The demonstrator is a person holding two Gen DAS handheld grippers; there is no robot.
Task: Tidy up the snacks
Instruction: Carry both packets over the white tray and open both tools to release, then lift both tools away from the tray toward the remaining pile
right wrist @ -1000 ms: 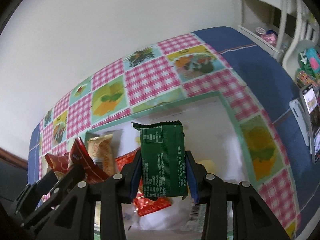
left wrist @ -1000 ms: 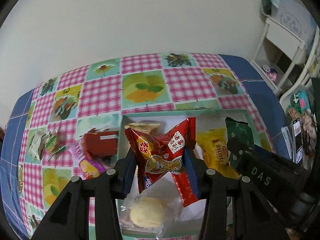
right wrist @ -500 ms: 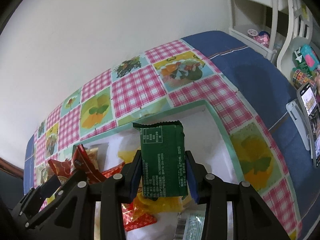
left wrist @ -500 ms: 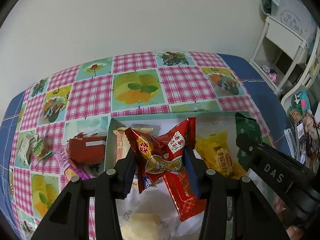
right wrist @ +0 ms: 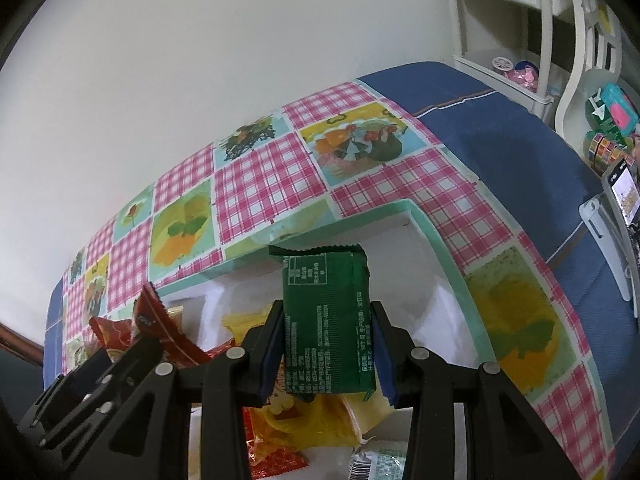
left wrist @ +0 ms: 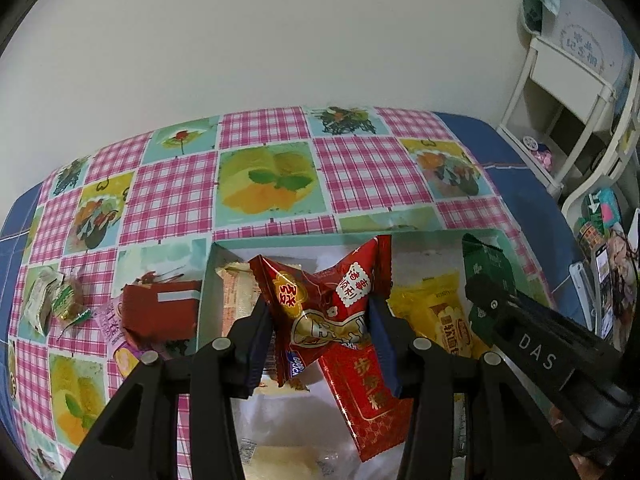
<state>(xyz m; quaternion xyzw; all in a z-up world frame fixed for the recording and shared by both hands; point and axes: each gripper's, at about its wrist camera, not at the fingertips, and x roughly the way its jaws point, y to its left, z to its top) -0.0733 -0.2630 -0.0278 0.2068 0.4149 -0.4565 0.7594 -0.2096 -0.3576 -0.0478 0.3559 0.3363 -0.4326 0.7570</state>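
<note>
The left tool [left wrist: 322, 336] clamps a red snack packet [left wrist: 320, 308] over the near part of the white-lined box [left wrist: 280, 242]; the right tool [right wrist: 328, 354] clamps a green snack packet [right wrist: 326, 320] above the yellow packets [right wrist: 320, 416] there. Farther left on the counter [left wrist: 172, 196] lies a red carton [left wrist: 160, 312].

A plain off-white wall [left wrist: 280, 40] fills twelve o'clock behind the desk [left wrist: 172, 196], covered in pink-checked fruit-print cloth over blue. White shelving [left wrist: 568, 92] stands at two o'clock.
</note>
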